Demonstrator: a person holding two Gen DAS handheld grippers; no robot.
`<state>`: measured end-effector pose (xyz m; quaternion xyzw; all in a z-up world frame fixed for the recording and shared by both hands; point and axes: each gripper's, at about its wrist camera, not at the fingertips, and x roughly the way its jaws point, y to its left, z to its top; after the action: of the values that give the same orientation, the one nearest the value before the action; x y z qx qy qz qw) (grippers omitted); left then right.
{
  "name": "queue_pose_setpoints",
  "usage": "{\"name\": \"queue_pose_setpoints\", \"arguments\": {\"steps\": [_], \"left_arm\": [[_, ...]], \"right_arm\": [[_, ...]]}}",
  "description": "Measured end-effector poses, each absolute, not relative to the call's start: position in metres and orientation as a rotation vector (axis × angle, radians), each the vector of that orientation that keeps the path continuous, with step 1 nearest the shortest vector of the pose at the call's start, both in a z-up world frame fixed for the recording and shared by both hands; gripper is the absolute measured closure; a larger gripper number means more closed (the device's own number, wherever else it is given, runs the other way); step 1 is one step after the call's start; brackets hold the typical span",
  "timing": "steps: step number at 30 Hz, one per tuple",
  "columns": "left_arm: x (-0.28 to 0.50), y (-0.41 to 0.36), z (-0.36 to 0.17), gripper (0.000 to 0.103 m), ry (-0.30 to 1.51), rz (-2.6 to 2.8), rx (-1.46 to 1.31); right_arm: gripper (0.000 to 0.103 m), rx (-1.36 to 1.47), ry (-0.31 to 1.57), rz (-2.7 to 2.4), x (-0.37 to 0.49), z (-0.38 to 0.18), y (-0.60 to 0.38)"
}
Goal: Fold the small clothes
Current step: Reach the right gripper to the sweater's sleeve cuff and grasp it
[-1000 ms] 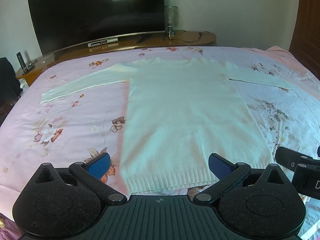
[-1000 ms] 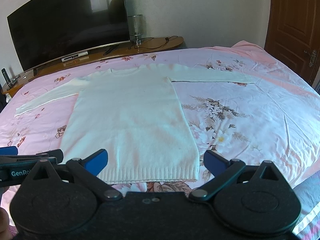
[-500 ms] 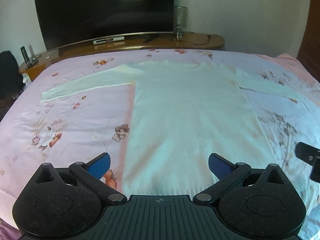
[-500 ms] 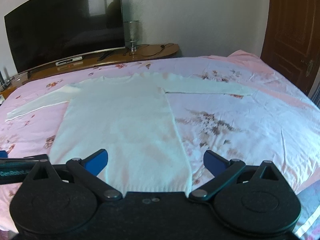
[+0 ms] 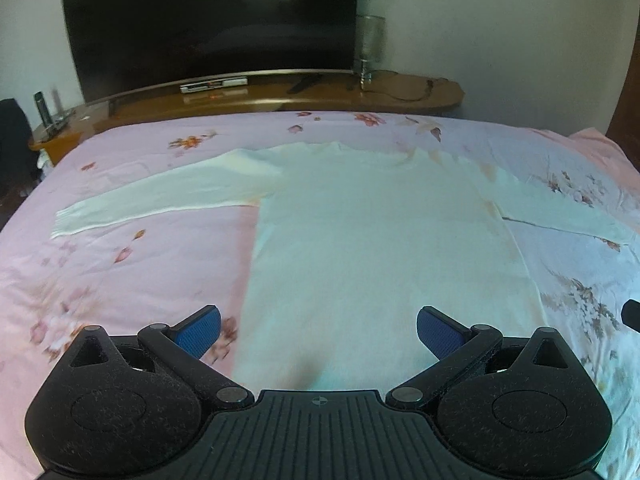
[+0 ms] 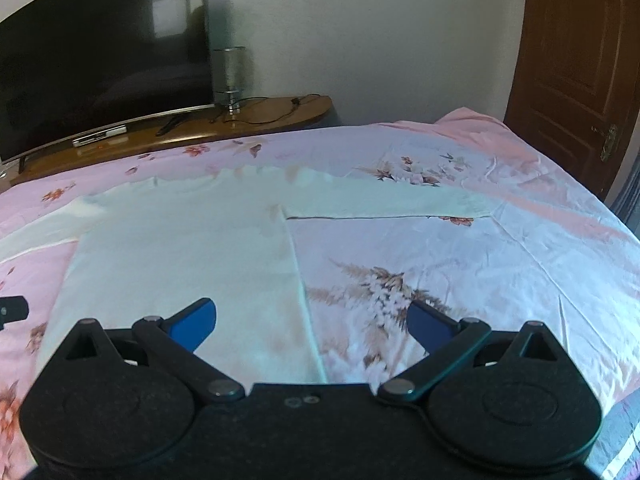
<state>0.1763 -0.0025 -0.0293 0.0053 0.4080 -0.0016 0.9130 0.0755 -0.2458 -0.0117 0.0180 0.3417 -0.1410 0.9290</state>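
A white knit sweater (image 5: 372, 248) lies flat on the pink floral bedsheet (image 5: 132, 264), sleeves spread out to both sides, neck toward the far wall. It also shows in the right wrist view (image 6: 180, 248). My left gripper (image 5: 318, 330) is open and empty, over the sweater's lower body near its left side. My right gripper (image 6: 312, 322) is open and empty, over the sweater's lower right edge. The hem is hidden under both grippers. The right gripper's tip shows at the left wrist view's right edge (image 5: 632, 312); the left gripper's tip at the right wrist view's left edge (image 6: 12, 308).
A large dark TV (image 5: 208, 24) stands on a wooden console (image 5: 260, 96) beyond the bed, with a glass lamp (image 5: 370, 48) and cables. A brown door (image 6: 576, 60) is at the far right. The sheet (image 6: 480, 264) extends right of the sweater.
Both grippers have moved forward over the sweater, so the ribbed hem that showed before is now hidden beneath them. Both stay open. The sweater has not moved.
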Motion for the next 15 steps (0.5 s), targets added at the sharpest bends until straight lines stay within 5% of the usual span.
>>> {"name": "queue_pose_setpoints", "arguments": {"steps": [15], "left_arm": [[0.311, -0.052, -0.064, 0.0, 0.862, 0.025, 0.055]], "right_arm": [[0.003, 0.14, 0.775, -0.418, 0.192, -0.056, -0.353]]}}
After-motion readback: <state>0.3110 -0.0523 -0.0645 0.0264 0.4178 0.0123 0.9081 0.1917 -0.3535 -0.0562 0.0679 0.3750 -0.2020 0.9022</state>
